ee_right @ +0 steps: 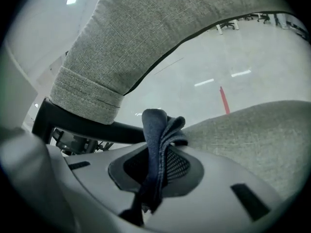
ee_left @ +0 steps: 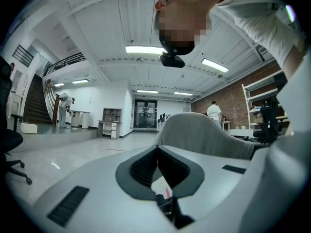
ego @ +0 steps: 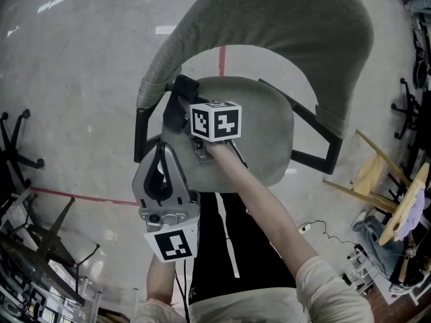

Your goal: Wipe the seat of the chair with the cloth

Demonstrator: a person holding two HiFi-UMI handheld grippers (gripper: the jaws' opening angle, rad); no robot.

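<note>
A grey fabric chair stands below me, its seat [ego: 262,133] in front of a curved back [ego: 269,19]. My right gripper [ego: 183,110] is over the seat's left edge, shut on a dark blue cloth [ego: 175,113]. In the right gripper view the folded cloth [ee_right: 158,125] sticks up from between the jaws of the right gripper [ee_right: 158,147], with the seat [ee_right: 252,135] at right and the back [ee_right: 136,33] above. My left gripper [ego: 160,150] is held off the seat's front left corner. Its jaws [ee_left: 156,149] are shut on nothing and point across the room past the chair back [ee_left: 194,130].
Black frame bars [ego: 316,130] join seat and back on both sides. Black chair bases [ego: 13,147] stand at the left, and a wooden frame [ego: 390,187] with clutter at the right. A red tape line [ego: 81,195] crosses the shiny floor.
</note>
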